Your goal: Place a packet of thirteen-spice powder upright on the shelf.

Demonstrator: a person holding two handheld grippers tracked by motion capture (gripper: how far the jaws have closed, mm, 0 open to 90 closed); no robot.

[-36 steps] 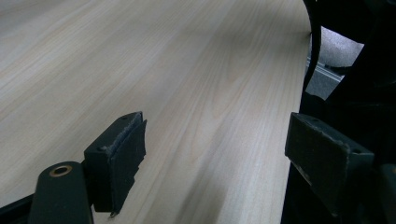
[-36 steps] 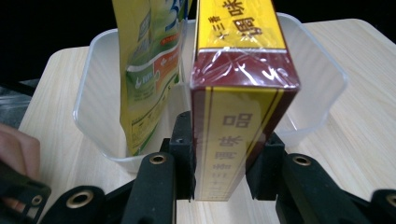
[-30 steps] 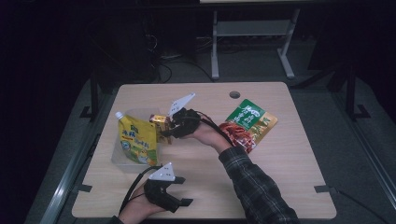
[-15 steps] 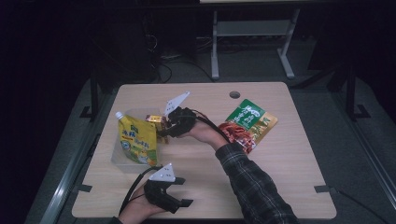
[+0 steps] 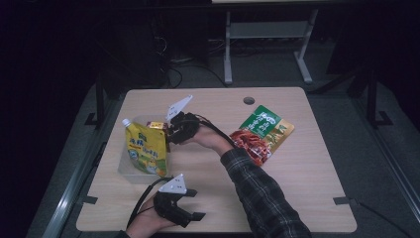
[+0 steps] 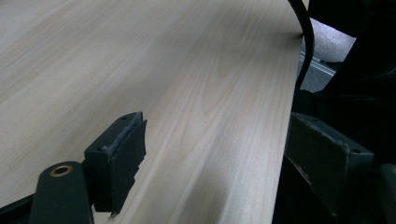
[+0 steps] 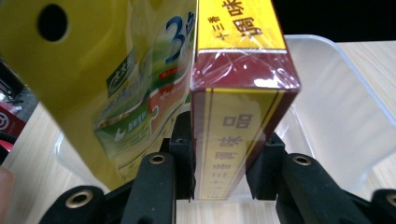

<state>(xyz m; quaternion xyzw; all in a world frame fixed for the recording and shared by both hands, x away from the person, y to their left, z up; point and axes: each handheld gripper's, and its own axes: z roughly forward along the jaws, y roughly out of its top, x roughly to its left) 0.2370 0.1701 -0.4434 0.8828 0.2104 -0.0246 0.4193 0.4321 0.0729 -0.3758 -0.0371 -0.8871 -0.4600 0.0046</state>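
Observation:
My right gripper (image 5: 167,131) is shut on a small yellow-and-maroon box (image 5: 157,125) and holds it over the clear plastic tub (image 5: 128,171) at the table's left. In the right gripper view the box (image 7: 239,88) stands upright between the two pads, above the tub (image 7: 341,116). It hangs right beside a yellow spouted pouch (image 7: 112,60). That pouch (image 5: 146,148) stands upright in the tub. My left gripper (image 5: 194,217) rests near the front edge. Its jaws (image 6: 215,154) are open over bare wood, with nothing between them.
A red-and-green snack bag (image 5: 261,133) lies flat on the right half of the wooden table (image 5: 307,188). A round cable hole (image 5: 248,100) sits near the far edge. A black cable (image 6: 306,42) runs past the table's edge in the left gripper view.
My right gripper has carried the box leftward and a little farther away, from beside the pouch to over the tub. The left gripper has stayed put.

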